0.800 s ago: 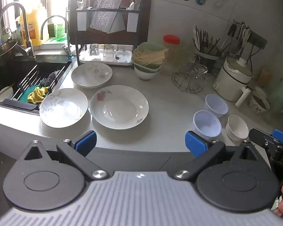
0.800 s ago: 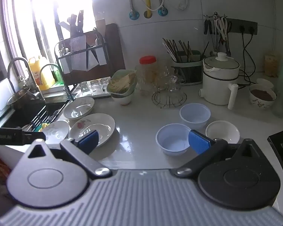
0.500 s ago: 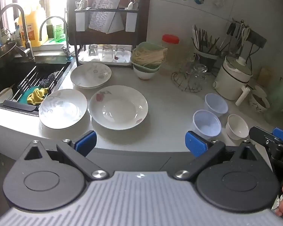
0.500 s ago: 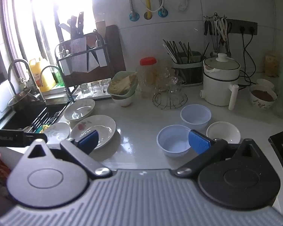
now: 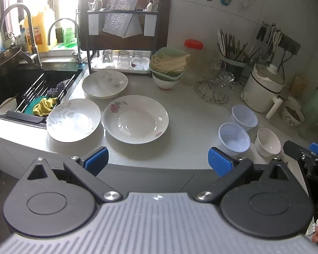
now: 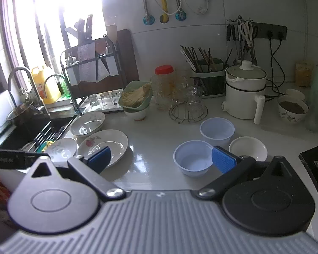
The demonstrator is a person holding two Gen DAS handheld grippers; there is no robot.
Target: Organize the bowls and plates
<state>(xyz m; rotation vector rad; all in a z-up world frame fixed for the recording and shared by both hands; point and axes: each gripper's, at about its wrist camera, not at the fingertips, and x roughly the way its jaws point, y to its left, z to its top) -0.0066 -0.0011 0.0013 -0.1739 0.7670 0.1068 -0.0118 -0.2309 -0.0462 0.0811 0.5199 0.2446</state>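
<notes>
Three white plates lie on the counter: a rose-printed plate (image 5: 135,119) in the middle, a leaf-printed plate (image 5: 73,119) to its left by the sink, and a deeper plate (image 5: 105,83) behind them. To the right stand two pale blue plastic bowls (image 5: 234,138) (image 5: 244,117) and a small white bowl (image 5: 267,141). My left gripper (image 5: 158,162) hangs open in front of the counter edge, holding nothing. My right gripper (image 6: 162,158) is open too, short of the nearer blue bowl (image 6: 194,157); the white bowl (image 6: 248,148) sits to its right.
A sink (image 5: 21,89) with a rack and yellow cloth is at left. A dish rack (image 5: 125,42) with glasses, a green basket of noodles (image 5: 169,62), a wire trivet (image 5: 215,91), a white electric pot (image 5: 262,89) and a filled bowl (image 5: 292,114) line the back.
Both views have drifted slightly toward the counter; plates and bowls sit a little lower in the left view. Nothing on the counter has moved and both grippers stay open.
</notes>
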